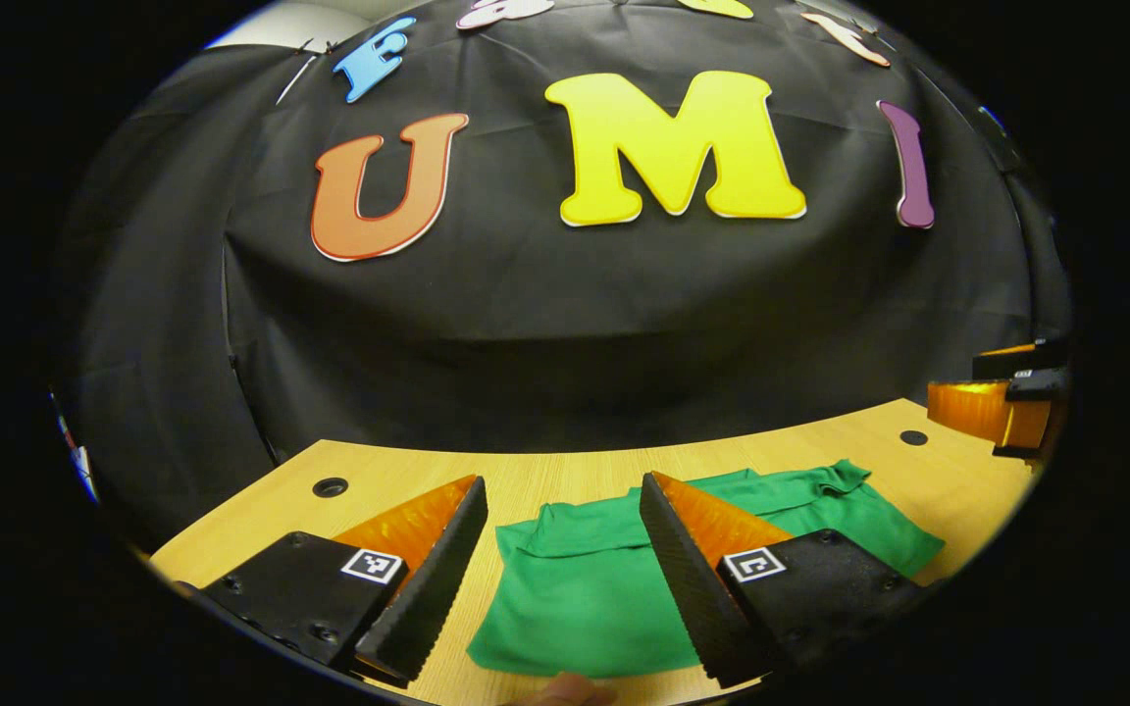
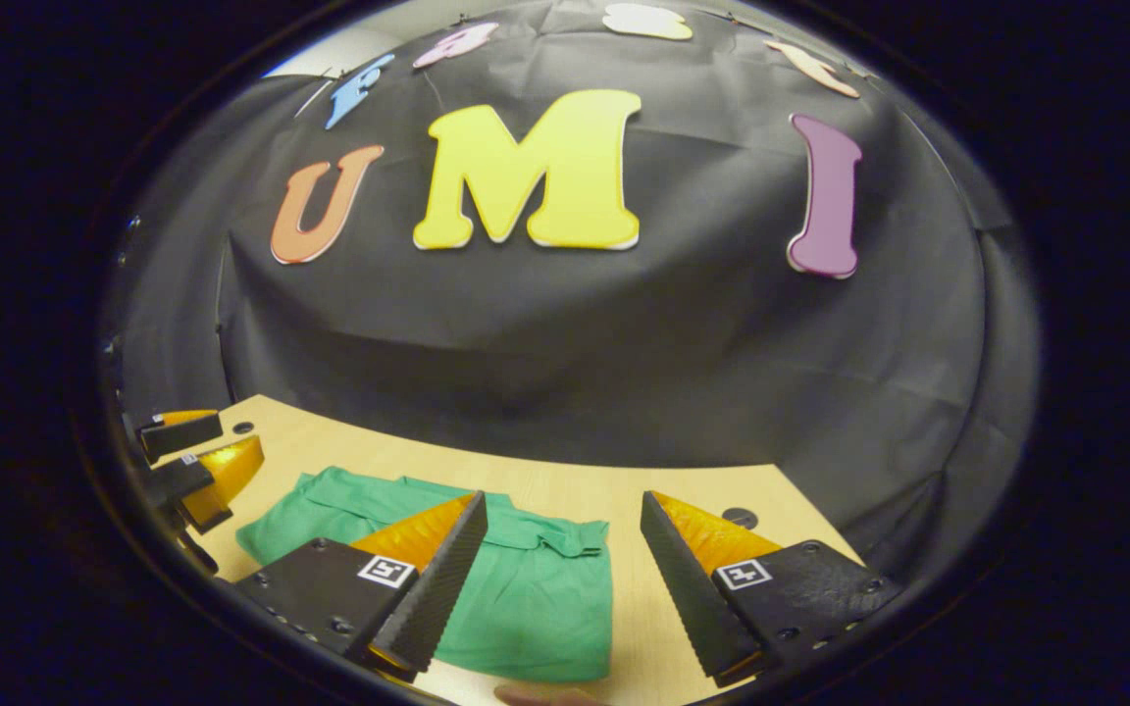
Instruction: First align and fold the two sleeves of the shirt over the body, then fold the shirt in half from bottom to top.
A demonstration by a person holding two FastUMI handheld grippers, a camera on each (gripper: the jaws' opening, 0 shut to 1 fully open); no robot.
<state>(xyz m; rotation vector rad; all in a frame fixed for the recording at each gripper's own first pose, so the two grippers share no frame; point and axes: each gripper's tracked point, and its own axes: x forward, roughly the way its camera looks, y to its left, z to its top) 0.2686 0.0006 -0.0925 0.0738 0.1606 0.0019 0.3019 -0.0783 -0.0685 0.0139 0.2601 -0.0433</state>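
Left tongs [image 1: 563, 574]: spread wide and holding nothing, they hang above the worktop with the cloth showing in the gap between the fingers; I'd say they are poised that way so each finger can come down on either side of a fabric edge
Shirt [image 1: 585, 588]: green, soft knit with a matt surface, lying flat on the worktop directly under and ahead of the left tongs; it reads as a compact, roughly rectangular bundle, with a rumpled ridge along its far side that looks like layers already laid over the body, though I cannot tell which fold made it
Worktop [image 1: 545, 469]: pale wood grain, smooth, with small dark round holes near its far edge; bare wood runs beyond the shirt, giving room, I judge, for a bottom-to-top fold
Thumb or fingertip [image 1: 565, 689]: a small rounded bit of a person's hand peeks in at the near edge, just under the left tongs, beside the shirt's near hem
Right tongs [image 2: 562, 579]: also wide apart and empty; the shirt's right edge [image 2: 565, 608] lies between their fingers, with bare worktop under the right-hand finger, so this pair seems set at the opposite end of the garment to match the left
Finger shape: wedge-like, tapering to the tip, with ribbed inner faces that should bite thin cloth well
Stage, as I judge it: sleeves appear in; the final half-fold looks not yet done
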